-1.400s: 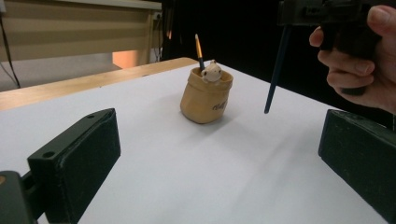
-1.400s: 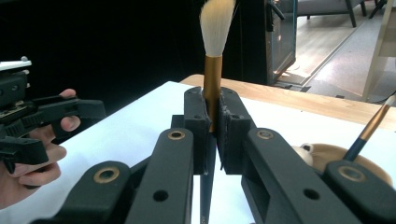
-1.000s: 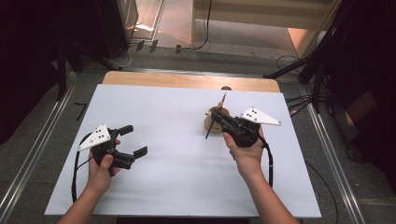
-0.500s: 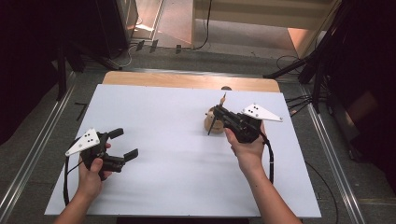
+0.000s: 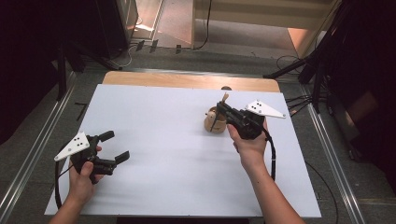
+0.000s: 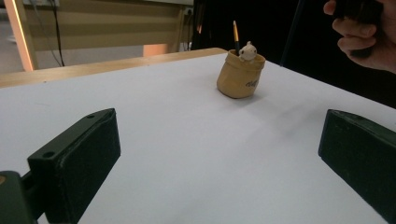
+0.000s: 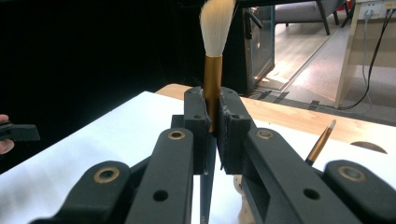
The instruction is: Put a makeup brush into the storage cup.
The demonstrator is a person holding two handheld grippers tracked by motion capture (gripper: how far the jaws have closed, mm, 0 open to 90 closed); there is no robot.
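The right tongs [image 7: 212, 122] are closed on a brush [image 7: 215, 56] with a golden ferrule and white bristles pointing up, in the upper middle of the right gripper view. In the high view, the right tongs [image 5: 219, 108] sit right of center, directly over a tan holder [image 5: 214, 124] standing on the white tabletop [image 5: 163, 140]. A second thin brush [image 6: 236, 36] stands inside this holder [image 6: 239, 74]. The left tongs [image 5: 116, 146] are open with nothing between them, in the lower left of the frame, well apart from the holder.
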